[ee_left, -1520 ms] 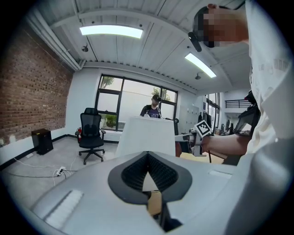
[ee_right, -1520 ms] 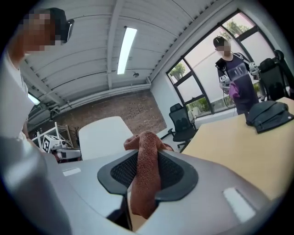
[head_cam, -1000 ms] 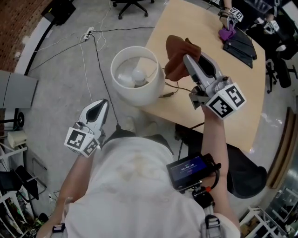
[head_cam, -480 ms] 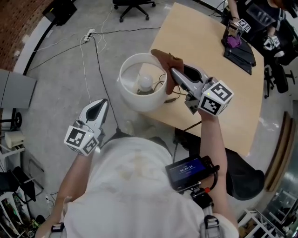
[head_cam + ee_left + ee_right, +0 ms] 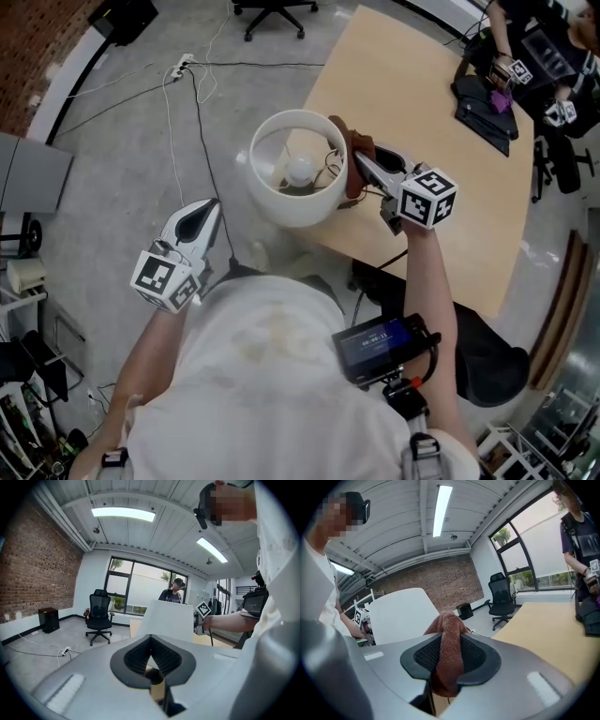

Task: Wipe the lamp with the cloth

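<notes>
Standing at the tabletop point(image 5: 441, 122) corner, the white lamp point(image 5: 292, 204) is found just left of the right gripper point(image 5: 364, 167). A brown cloth point(image 5: 353, 150), clamped between that gripper's jaws, is seen against the shade. The left gripper point(image 5: 200, 220) is held well apart, jaws together, empty.

Office: swivel chair point(image 5: 100, 616), brick wall point(image 5: 33, 573)
</notes>
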